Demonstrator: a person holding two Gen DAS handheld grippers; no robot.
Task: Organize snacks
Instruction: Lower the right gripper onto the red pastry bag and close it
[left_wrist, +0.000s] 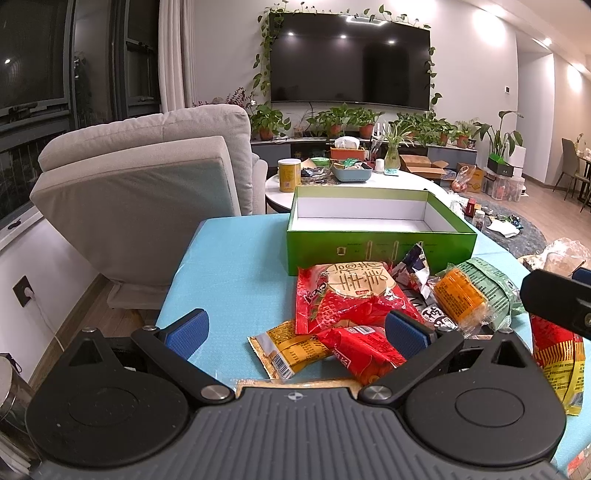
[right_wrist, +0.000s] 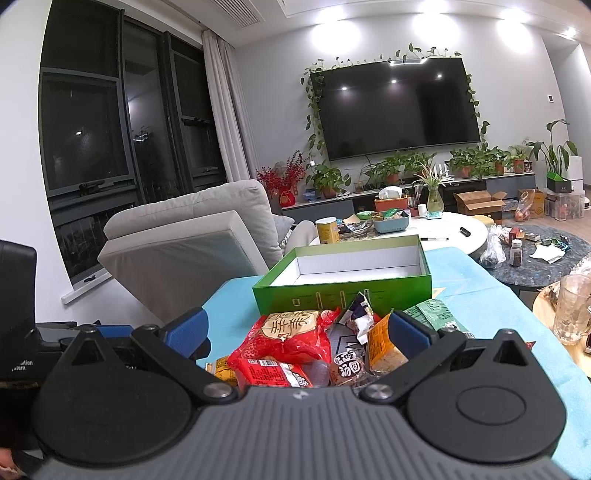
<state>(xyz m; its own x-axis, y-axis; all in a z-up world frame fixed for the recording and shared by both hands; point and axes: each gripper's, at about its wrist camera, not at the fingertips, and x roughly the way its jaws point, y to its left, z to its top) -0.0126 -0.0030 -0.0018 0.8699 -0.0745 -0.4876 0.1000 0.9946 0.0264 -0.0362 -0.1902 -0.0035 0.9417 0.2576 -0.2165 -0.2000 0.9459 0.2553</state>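
Observation:
A pile of snack packets lies on the light-blue table (left_wrist: 229, 266), in front of an empty green box (left_wrist: 380, 242) with a white inside. The biggest is a red strawberry packet (left_wrist: 343, 295); beside it are an orange packet (left_wrist: 460, 295), a green one (left_wrist: 491, 277) and a small yellow one (left_wrist: 291, 350). My left gripper (left_wrist: 295, 332) is open low over the near-left edge of the pile, nothing between its fingers. My right gripper (right_wrist: 297, 332) is open too, above the red packet (right_wrist: 291, 339), with the green box (right_wrist: 343, 286) behind.
A grey sofa chair (left_wrist: 147, 177) stands left of the table. Behind the box is a round white table (left_wrist: 399, 181) with a yellow can (left_wrist: 289, 175) and a blue tray. A glass mug (right_wrist: 572, 310) stands at the right. The right gripper's body (left_wrist: 557, 299) shows at the left view's right edge.

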